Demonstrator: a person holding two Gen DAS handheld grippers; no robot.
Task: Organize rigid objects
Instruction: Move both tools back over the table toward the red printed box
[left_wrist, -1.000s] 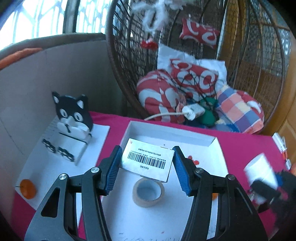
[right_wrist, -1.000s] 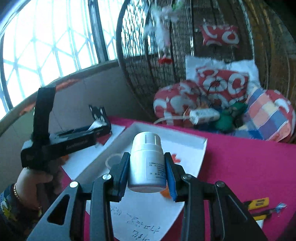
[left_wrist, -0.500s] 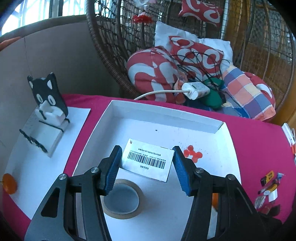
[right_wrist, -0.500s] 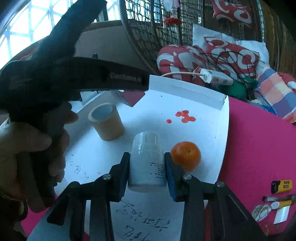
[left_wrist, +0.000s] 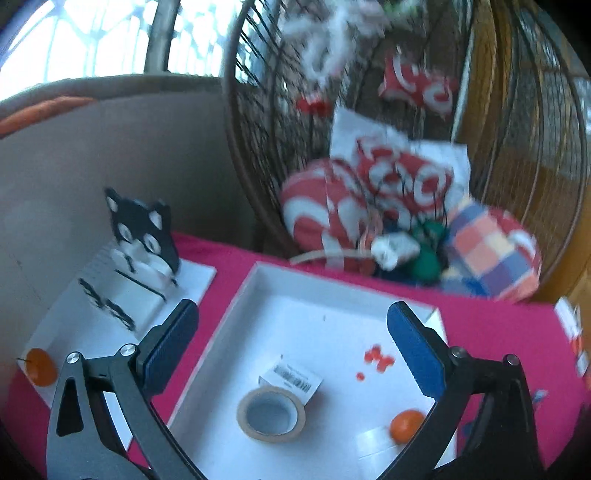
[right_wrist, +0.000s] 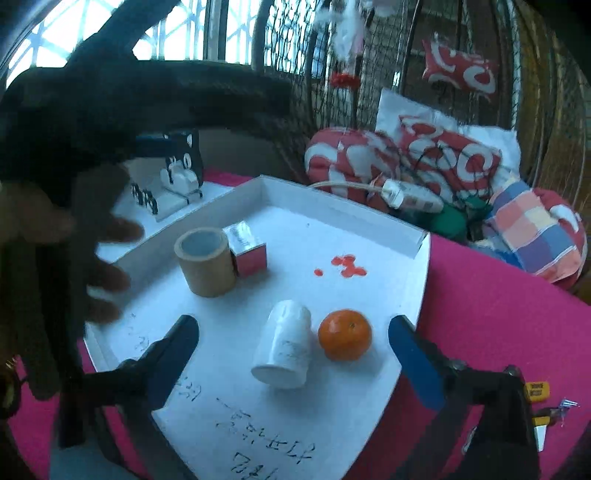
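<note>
White bottle (right_wrist: 284, 347) lies tilted, cap pointing away, between spread right gripper (right_wrist: 293, 354) jaws, inside white tray (right_wrist: 343, 201); left gripper (left_wrist: 291, 343) spread, empty.

Pink-clothed table (right_wrist: 480, 314): white tray (right_wrist: 343, 206), white sheet (left_wrist: 92, 325), yellow lighter (right_wrist: 536, 390) directly on it.

Left gripper (left_wrist: 291, 339): jaws spread wide, nothing between blue pads (left_wrist: 413, 347), tips aimed toward 12 o'clock, tilted down a bit. Right gripper (right_wrist: 293, 354): same deal, jaws wide apart, holding nothing, hanging low. Right wrist view also caught person's left hand (right_wrist: 55, 236) at 9 o'clock, wrapped around left gripper's dark handle, motion-blurred.
</note>
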